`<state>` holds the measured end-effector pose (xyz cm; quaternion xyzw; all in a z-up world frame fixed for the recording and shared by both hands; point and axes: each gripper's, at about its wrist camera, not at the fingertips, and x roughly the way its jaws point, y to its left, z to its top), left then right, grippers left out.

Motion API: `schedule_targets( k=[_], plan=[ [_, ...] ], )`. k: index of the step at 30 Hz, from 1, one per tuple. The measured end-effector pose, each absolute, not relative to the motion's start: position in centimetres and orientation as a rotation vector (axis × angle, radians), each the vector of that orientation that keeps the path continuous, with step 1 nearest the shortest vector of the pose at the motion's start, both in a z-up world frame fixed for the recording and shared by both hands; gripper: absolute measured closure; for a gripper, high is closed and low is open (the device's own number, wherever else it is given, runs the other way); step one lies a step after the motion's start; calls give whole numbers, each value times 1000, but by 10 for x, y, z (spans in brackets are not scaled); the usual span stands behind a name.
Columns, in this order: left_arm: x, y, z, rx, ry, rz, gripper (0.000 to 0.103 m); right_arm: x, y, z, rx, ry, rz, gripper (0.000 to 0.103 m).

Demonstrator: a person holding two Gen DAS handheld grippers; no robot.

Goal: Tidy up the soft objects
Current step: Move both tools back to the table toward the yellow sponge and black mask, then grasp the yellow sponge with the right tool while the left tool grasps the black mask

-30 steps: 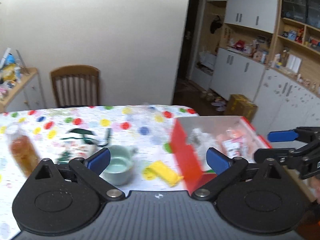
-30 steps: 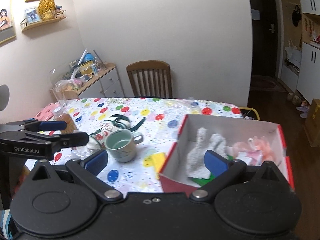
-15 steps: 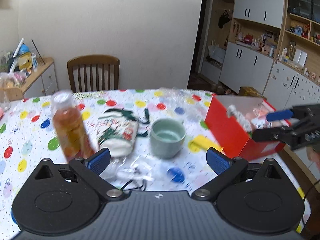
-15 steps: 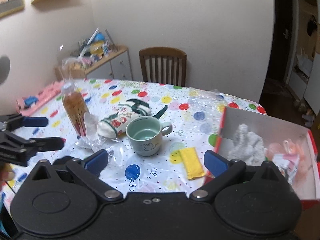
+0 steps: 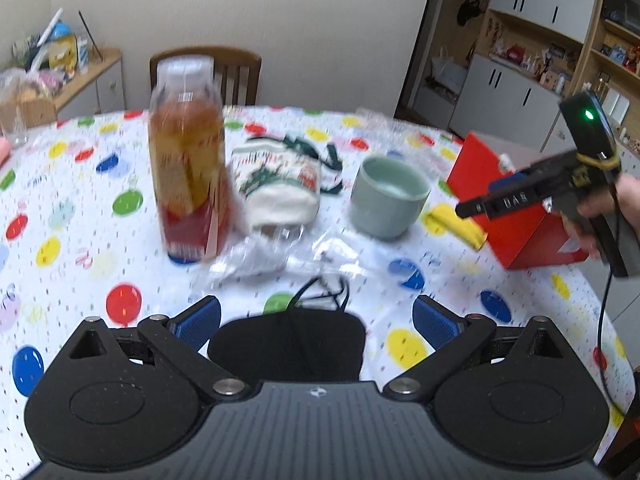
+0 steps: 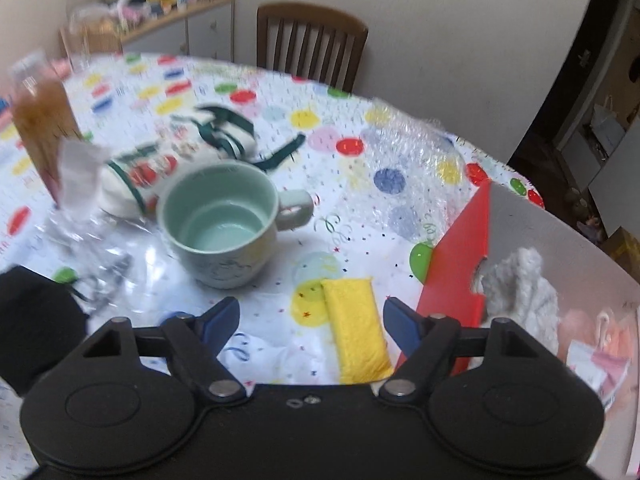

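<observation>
We count two grippers, each held in a hand. The left gripper [image 5: 316, 316] hangs over the near edge of the surface [image 5: 80, 216]; its fingers [image 5: 198, 318] are spread wide, and one black mask [image 5: 288, 340] lies on the cloth between them, untouched as far as we can see. The right gripper [image 6: 312, 318] has its fingers [image 6: 222, 316] apart, having just been closing in, with nothing pinched. One yellow pad [image 6: 356, 336] lies between them, nearer the right finger, and we see no contact with it.

On the surface we count one bottle [image 5: 186, 160] of amber liquid standing at the left, one white pouch [image 5: 280, 184] printed in red and green lying just right of it, one green mug [image 6: 220, 220] at the centre, and one red box [image 6: 460, 272] at the right. Crumpled clear plastic [image 5: 256, 256] lies near the bottle's base and close to the pouch. One sheet of bubble wrap [image 6: 408, 168] lies far of the box.

Inside the box we count one grey fluffy item [image 6: 520, 284] by its left wall and pink items [image 6: 592, 340] to the right of it; the pink ones are too blurred to count.

The pad sits just beside the box's left wall, on the surface. One chair [image 6: 312, 44] stands at the far side.
</observation>
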<state>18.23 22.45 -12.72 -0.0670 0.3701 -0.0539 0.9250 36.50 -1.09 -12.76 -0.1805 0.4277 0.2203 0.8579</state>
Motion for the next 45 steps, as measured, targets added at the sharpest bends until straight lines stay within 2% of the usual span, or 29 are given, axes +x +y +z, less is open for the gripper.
schedule_targets(
  k=[2, 13, 21, 26, 30, 32, 34, 39, 45],
  plan=[
    [184, 226, -137, -128, 787, -107, 0, 378, -8, -135, -387, 936, 453, 31],
    [192, 236, -171, -150, 893, -118, 0, 424, 7, -164, -495, 1091, 466, 43],
    [200, 237, -188, -151, 939, -117, 1, 444, 7, -176, -482, 1189, 439, 42],
    [202, 236, -197, -141, 961, -102, 1, 450, 5, -178, -452, 1235, 407, 52],
    [202, 234, -201, -143, 963, -100, 11, 448, 5, -179, -429, 1229, 400, 53],
    [202, 232, -201, -129, 955, -90, 18, 447, 4, -179, -416, 1224, 397, 60],
    [202, 231, -200, -119, 948, -93, 28, 445, 3, -178, -404, 1218, 389, 61],
    [202, 226, -198, -92, 941, -97, 68, 429, 2, -176, -378, 1180, 396, 62],
    [201, 220, -195, -78, 930, -109, 77, 397, -5, -164, -285, 1135, 404, 62]
  ],
)
